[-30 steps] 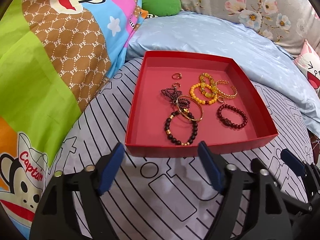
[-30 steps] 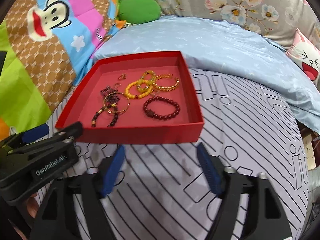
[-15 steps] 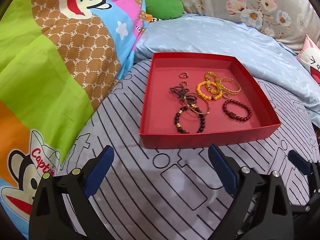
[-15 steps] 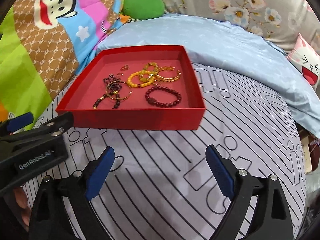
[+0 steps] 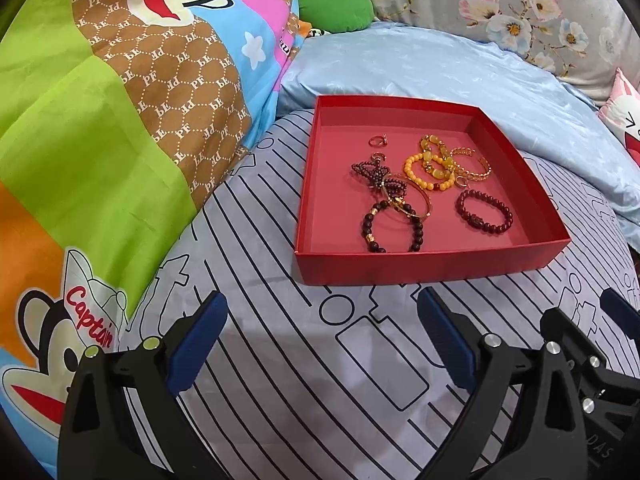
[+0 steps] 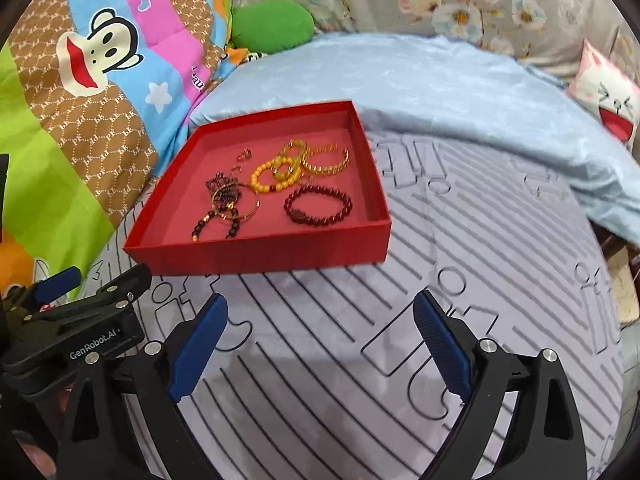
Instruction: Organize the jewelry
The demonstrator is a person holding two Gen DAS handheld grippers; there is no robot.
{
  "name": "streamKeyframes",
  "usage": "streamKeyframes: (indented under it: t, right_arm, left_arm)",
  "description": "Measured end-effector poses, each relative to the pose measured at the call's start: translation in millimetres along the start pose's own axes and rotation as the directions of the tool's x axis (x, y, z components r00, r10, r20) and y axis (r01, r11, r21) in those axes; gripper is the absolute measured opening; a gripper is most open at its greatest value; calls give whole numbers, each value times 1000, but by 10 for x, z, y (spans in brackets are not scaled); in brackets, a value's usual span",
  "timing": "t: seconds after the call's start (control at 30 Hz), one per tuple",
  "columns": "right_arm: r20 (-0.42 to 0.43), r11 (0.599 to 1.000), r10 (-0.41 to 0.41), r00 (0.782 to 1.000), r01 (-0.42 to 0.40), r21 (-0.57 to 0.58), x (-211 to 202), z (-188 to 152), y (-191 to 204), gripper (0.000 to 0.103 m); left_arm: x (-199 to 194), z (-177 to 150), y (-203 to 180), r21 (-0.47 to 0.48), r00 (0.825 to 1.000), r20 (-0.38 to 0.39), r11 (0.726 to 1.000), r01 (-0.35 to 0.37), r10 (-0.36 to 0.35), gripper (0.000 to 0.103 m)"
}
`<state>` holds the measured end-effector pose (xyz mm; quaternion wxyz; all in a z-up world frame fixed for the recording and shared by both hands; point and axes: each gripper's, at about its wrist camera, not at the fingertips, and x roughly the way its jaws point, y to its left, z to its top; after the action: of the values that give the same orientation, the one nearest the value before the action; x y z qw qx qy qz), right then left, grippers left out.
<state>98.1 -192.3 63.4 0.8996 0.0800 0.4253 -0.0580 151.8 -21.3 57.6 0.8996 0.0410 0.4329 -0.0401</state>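
My left gripper (image 5: 322, 340) and my right gripper (image 6: 320, 340) hover side by side over the striped bed sheet (image 5: 280, 380), both with jaws spread wide and nothing between the blue pads; they have just been opening. Ahead of both, past a strip of bare sheet, sits the red tray (image 5: 420, 264), its near wall facing me and nothing in the way. Inside it the jewelry lies bunched toward the middle and back. Nearest the front wall lies the black bead bracelet (image 5: 390, 224), tangled with a thin gold bangle (image 5: 416, 200) and a dark purple strand (image 5: 376, 174). The dark red bracelet (image 6: 318, 205) lies flat and apart from the others, toward the tray's right side, so I judge my right gripper the nearer for it and that piece the easiest to lift clear. Behind it lie the yellow bead bracelet (image 6: 272, 178) and the gold cuff (image 6: 326, 158), touching, with a small ring (image 5: 377, 141) alone near the back. Left of the tray a cartoon quilt (image 5: 100, 140) rises close; to its right the sheet is open.
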Motion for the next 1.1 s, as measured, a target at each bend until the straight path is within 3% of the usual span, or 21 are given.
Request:
streamKeyframes:
  t: [0.33,1.1]
  right_arm:
    - [57,1000,-13,998,13,-1,-71,-19,-24,90]
    - [40,1000,-19,999,20,-14,-43,-77,52,91]
  left_arm:
    - [44,-52,-11,3,1000,-24,1000,-1,1,93]
    - [28,-102,-10,-9,1000,-16,1000,-5,5,93]
